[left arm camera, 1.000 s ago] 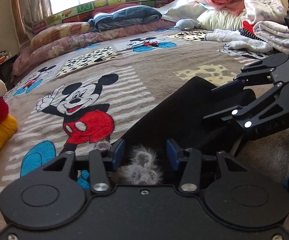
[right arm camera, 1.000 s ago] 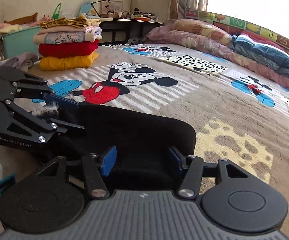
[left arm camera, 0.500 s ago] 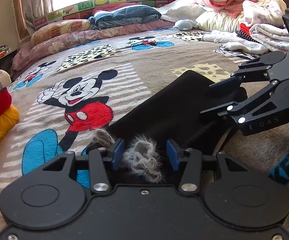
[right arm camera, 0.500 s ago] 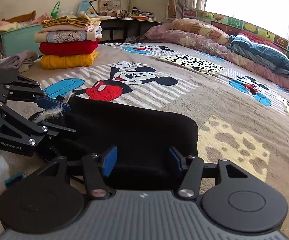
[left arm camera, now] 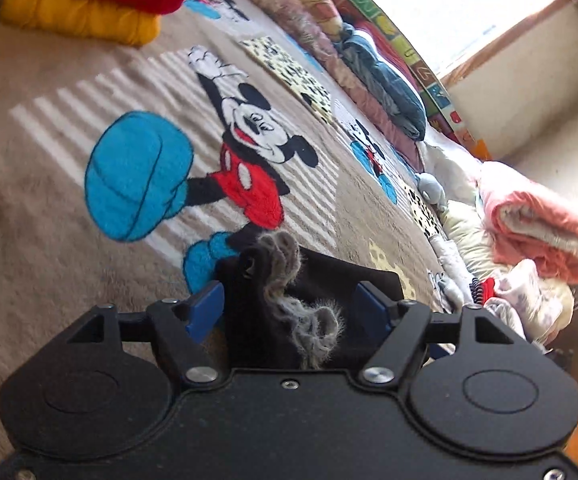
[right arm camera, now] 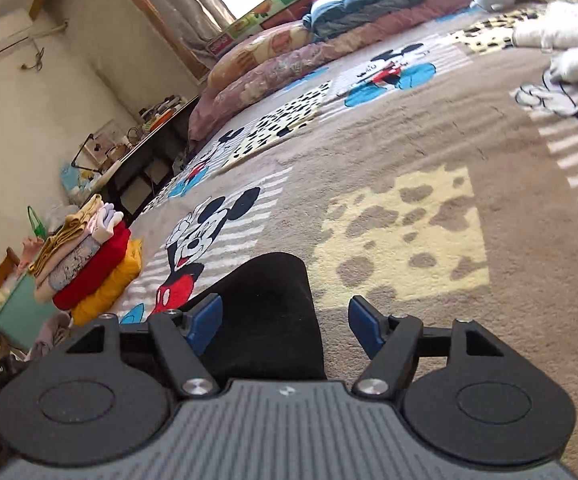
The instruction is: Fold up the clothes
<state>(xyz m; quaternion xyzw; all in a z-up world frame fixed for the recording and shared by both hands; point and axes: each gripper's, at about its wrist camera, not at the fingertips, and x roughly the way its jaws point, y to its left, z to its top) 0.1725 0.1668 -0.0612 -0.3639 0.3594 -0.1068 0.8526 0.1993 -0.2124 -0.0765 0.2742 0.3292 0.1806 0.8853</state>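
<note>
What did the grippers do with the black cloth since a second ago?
Both grippers, left and right, opened wider and tilted. Neither shows in the other's view now. The black cloth lies between both pairs of blue pads, its grey fringe at the left. The clothes stack stayed.

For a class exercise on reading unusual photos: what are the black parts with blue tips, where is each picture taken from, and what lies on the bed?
Each picture comes from a camera on a hand-held gripper, looking along its two blue-tipped fingers. The left gripper and right gripper both stand open around a black garment with a grey furry trim; neither is closed on it. It lies on a cartoon-mouse blanket. A stack of folded clothes waits at one side, with pillows along the far edge.
</note>
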